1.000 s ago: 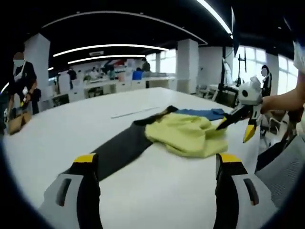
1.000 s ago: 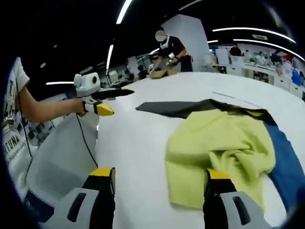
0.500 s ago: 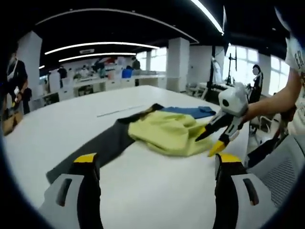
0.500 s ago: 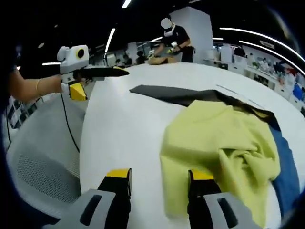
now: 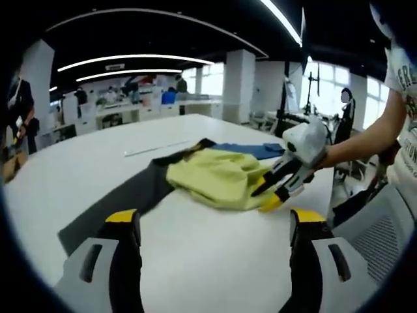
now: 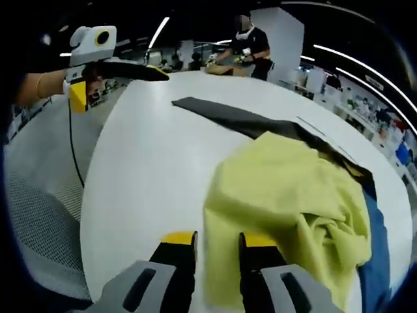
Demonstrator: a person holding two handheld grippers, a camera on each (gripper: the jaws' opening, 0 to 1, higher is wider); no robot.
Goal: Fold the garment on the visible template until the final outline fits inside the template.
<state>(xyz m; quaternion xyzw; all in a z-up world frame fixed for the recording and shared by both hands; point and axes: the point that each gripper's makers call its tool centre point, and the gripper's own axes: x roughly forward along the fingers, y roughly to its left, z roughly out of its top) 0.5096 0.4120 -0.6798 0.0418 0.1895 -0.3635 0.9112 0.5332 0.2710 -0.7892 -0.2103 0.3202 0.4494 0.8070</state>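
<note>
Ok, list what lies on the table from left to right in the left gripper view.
Dark cloth → yellow garment → right gripper, at the garment's near right edge. The blue cloth lies behind the garment, so I leave it out of the order.

So on the white table (image 5: 215,261) I count three fabric pieces: one yellow garment (image 5: 215,177), one dark grey sheet (image 5: 124,199), one blue piece (image 5: 251,150). Two grippers too.
</note>
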